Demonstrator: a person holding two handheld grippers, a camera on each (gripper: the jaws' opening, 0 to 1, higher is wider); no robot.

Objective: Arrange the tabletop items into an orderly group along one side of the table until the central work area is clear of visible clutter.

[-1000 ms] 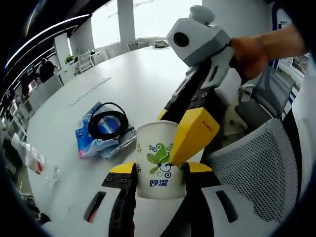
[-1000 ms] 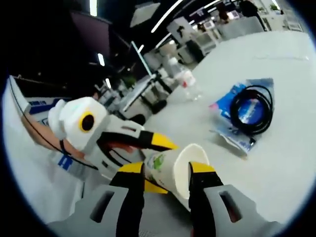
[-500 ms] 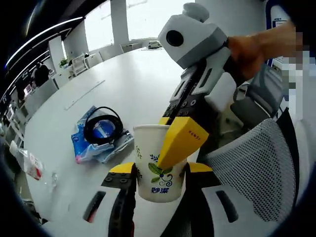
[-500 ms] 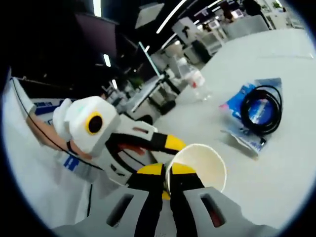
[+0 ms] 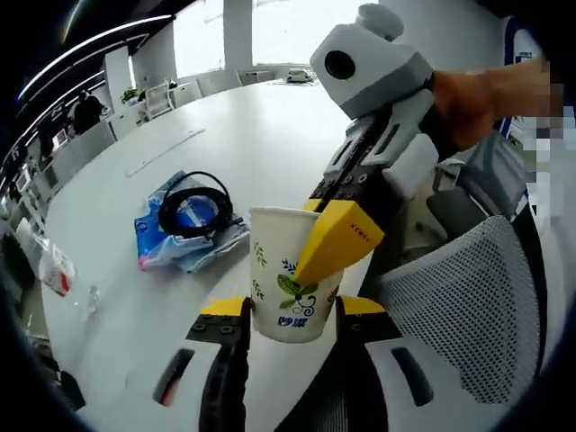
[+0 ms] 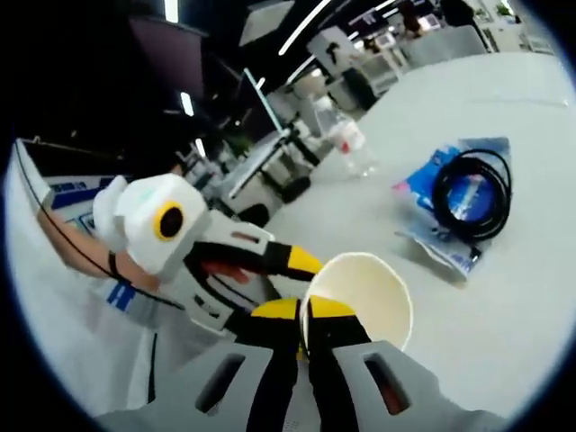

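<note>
Paper cup (image 5: 290, 274) is held off the white surface (image 5: 252, 144) at its near edge, between both grippers. Right gripper (image 6: 303, 317) is nearly closed, pinching the cup rim, one jaw inside and one outside. Left gripper (image 5: 286, 306) stands wide; its jaws flank the cup base, and firm contact cannot be confirmed. Cup appears empty, light and thin-walled; judged easily crushed, so the stiffer rolled rim is the sound hold. Black coiled cable (image 5: 194, 213) on a blue packet (image 5: 180, 247) lies farther along the surface, a plastic bottle (image 6: 349, 144) beyond.
</note>
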